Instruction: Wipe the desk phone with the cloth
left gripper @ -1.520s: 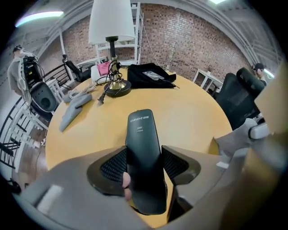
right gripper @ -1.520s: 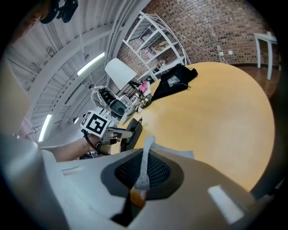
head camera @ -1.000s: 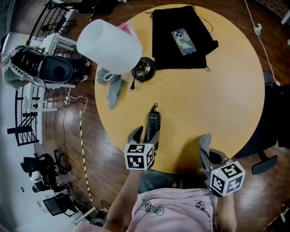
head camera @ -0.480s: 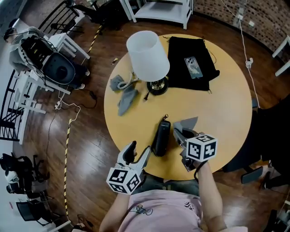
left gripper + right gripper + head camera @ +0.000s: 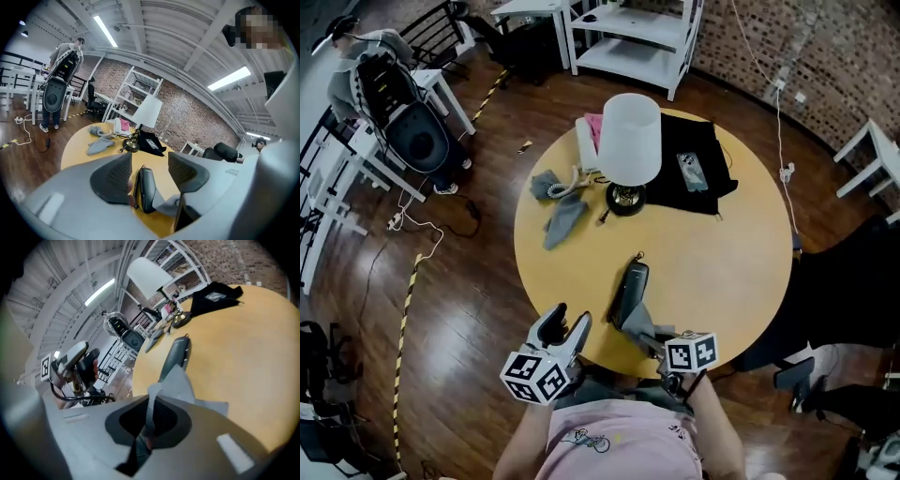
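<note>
Two tongs: left tongs [image 5: 565, 323] apart, empty, just narrowing; right tongs [image 5: 149, 422] clenched on grey cloth [image 5: 180, 383] at handset [image 5: 628, 289].

Round wood table [image 5: 741, 253]: lamp [image 5: 630, 139] w/ white shade stands upright twd far side. Black fabric [image 5: 714, 150] just beside it on the right, smartphone [image 5: 692, 172] flat on top. White shelf unit [image 5: 628, 37] beyond, on dark wood floor [image 5: 459, 281].

Near end of phone [image 5: 630, 284] hidden under cloth [image 5: 643, 328].
</note>
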`<state>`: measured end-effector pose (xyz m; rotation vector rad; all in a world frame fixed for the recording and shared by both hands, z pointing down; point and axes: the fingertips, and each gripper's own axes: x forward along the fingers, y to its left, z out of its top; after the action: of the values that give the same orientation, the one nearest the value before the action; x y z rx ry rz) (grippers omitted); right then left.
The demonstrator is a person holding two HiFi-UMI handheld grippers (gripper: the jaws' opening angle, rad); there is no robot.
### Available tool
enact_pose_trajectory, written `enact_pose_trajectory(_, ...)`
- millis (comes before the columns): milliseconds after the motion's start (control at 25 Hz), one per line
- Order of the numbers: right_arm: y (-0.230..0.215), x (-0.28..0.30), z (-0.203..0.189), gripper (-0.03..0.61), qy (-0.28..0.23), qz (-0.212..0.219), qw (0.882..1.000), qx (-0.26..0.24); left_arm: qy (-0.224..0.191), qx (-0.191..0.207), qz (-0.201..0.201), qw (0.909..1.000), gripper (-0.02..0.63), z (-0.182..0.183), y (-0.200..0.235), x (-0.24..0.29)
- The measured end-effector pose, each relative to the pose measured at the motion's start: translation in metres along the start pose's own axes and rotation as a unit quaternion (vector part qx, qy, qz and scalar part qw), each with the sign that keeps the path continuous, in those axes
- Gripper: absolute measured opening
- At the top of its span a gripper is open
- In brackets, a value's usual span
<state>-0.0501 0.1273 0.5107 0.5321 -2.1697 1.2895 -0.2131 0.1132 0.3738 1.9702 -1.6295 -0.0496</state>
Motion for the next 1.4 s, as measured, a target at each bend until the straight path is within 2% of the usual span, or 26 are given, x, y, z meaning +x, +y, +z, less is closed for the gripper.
enact_pose_trajectory(200,-0.074,-0.114,0.047,0.006,-0.115,-0.054,0.991,0.05,-0.014,0.0,-0.015,0.9998,0.252,-0.002,-0.035,0.006)
enact_pose_trajectory(360,-0.117,-0.183,0.08,0.006,-0.169,-0.094,0.981,0.027,-0.025,0.006,-0.013,0.9996,0.252,-0.006,-0.072,0.012)
enact_pose_trajectory(480,-0.128,-0.191,0.093,0.006,-0.179,-0.087,0.98,-0.004,-0.04,0.001,-0.003,0.9992,0.252,-0.015,-0.097,0.008)
enact_pose_trajectory(600,-0.153,-0.159,0.075,0.013,-0.154,-0.075,0.985,0.008,-0.038,0.002,-0.005,0.9993,0.252,-0.031,-0.117,0.003)
enact_pose_trajectory(680,-0.173,-0.139,0.056,0.079,-0.141,-0.088,0.986,0.003,-0.032,0.0,-0.007,0.9995,0.252,-0.04,-0.127,0.001)
enact_pose_trajectory(720,-0.18,-0.137,0.051,0.111,-0.149,-0.099,0.984,-0.01,-0.032,-0.002,-0.009,0.9995,0.252,-0.042,-0.131,-0.001)
enact_pose_trajectory(800,-0.181,-0.145,0.051,0.218,-0.187,-0.116,0.975,-0.042,-0.034,0.0,-0.018,0.9993,0.252,-0.041,-0.137,-0.005)
enact_pose_trajectory(880,-0.174,-0.161,0.055,0.26,-0.206,-0.134,0.965,-0.087,-0.033,0.015,-0.033,0.9988,0.252,-0.037,-0.14,-0.006)
enact_pose_trajectory(1000,-0.157,-0.181,0.054,0.279,-0.155,-0.168,0.953,-0.198,-0.032,0.048,-0.057,0.9967,0.252,-0.021,-0.14,-0.007)
enact_pose_trajectory(1080,-0.131,-0.186,0.045,0.279,-0.093,-0.141,0.945,-0.28,-0.037,0.067,-0.077,0.9941,0.252,-0.004,-0.143,-0.01)
enact_pose_trajectory(1120,-0.114,-0.189,0.04,0.276,-0.067,-0.116,0.937,-0.322,-0.04,0.075,-0.09,0.9923,0.252,0.004,-0.147,-0.013)
enact_pose_trajectory(1160,-0.1,-0.194,0.04,0.275,-0.049,-0.1,0.925,-0.364,-0.043,0.083,-0.103,0.9903,0.252,0.01,-0.15,-0.014)
enact_pose_trajectory(1240,-0.081,-0.205,0.05,0.275,-0.017,-0.118,0.889,-0.443,-0.04,0.101,-0.118,0.987,0.252,0.019,-0.154,-0.017)
enact_pose_trajectory(1280,-0.078,-0.209,0.055,0.275,0.013,-0.148,0.865,-0.48,-0.036,0.11,-0.123,0.9856,0.252,0.022,-0.154,-0.018)
enact_pose_trajectory(1360,-0.075,-0.215,0.062,0.275,0.063,-0.215,0.802,-0.554,-0.033,0.122,-0.129,0.9835,0.252,0.025,-0.154,-0.022)
enact_pose_trajectory(1400,-0.07,-0.218,0.068,0.275,0.048,-0.232,0.786,-0.571,-0.037,0.121,-0.13,0.9834,0.252,0.025,-0.155,-0.024)
